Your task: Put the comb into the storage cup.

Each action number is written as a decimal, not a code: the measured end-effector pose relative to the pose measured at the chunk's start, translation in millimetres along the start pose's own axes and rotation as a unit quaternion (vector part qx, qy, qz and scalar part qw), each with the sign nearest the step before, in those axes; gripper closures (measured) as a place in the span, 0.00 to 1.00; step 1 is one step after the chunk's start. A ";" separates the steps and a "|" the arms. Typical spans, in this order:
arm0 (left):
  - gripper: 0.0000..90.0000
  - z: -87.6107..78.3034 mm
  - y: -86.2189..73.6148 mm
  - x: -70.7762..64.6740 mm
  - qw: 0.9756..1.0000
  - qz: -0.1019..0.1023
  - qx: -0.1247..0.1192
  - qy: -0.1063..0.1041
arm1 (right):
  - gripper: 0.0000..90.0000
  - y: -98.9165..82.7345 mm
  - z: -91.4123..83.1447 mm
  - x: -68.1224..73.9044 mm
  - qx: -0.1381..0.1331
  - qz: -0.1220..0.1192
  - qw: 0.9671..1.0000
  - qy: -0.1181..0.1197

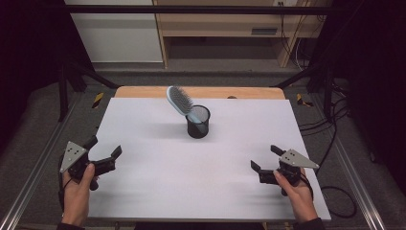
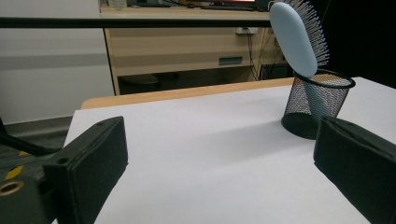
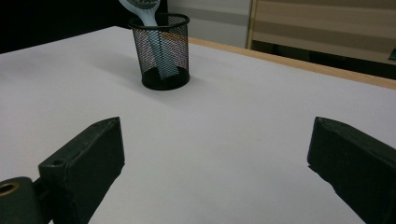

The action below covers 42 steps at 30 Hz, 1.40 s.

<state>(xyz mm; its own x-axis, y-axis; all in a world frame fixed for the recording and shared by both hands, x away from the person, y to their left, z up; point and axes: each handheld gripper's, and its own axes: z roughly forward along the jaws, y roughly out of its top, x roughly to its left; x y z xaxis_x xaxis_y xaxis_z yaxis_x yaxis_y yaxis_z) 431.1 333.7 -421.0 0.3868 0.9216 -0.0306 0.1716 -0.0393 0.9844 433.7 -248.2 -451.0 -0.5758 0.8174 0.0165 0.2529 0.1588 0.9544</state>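
A black mesh cup (image 1: pixel 198 122) stands upright on the white table top (image 1: pixel 158 167), a little behind its middle. A light blue hairbrush (image 1: pixel 179 99) sits handle-down in the cup, its bristled head leaning out to the left. My left gripper (image 1: pixel 104 146) rests open near the table's left edge, held by a hand, nothing between its jaws. My right gripper (image 1: pixel 265 158) is open near the right front, also holding nothing. The left gripper view shows the cup (image 2: pixel 317 106) and brush (image 2: pixel 297 37) beyond the open left gripper (image 2: pixel 219 135). In the right gripper view the cup (image 3: pixel 161 51) stands far ahead of the open right gripper (image 3: pixel 215 130).
A wooden strip (image 1: pixel 198 92) runs along the table's far edge. Behind it stand a wooden shelf unit (image 1: pixel 230 24) and a white cabinet (image 1: pixel 115 33). Metal rails (image 1: pixel 28 182) flank the table, and cables (image 1: pixel 330 139) lie on the floor at the right.
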 end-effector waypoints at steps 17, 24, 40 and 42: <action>0.04 -8.3 -15.0 -5.1 1.000 -0.016 -0.011 -0.018 | 0.04 -0.3 -7.1 -3.3 -0.013 -0.016 1.000 0.005; 0.04 -8.6 -16.1 -13.7 0.999 -0.010 -0.016 -0.032 | 0.04 -0.6 -9.4 -5.6 -0.017 -0.011 1.000 0.004; 0.04 -11.8 -21.4 -30.0 0.998 0.000 -0.031 -0.047 | 0.04 0.4 -10.7 -5.1 -0.028 -0.011 1.000 0.003; 0.04 -12.9 -21.6 -32.8 0.998 0.006 -0.036 -0.051 | 0.04 0.6 -10.9 -5.4 -0.031 -0.013 0.999 0.003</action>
<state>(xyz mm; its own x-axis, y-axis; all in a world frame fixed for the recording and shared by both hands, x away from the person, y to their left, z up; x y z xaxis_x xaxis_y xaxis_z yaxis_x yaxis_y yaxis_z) 403.0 309.4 -439.0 0.4799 0.8767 -0.0334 0.1034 -0.0187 0.9945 428.4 -258.6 -447.3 -0.5856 0.8106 -0.0065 0.1894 0.1447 0.9712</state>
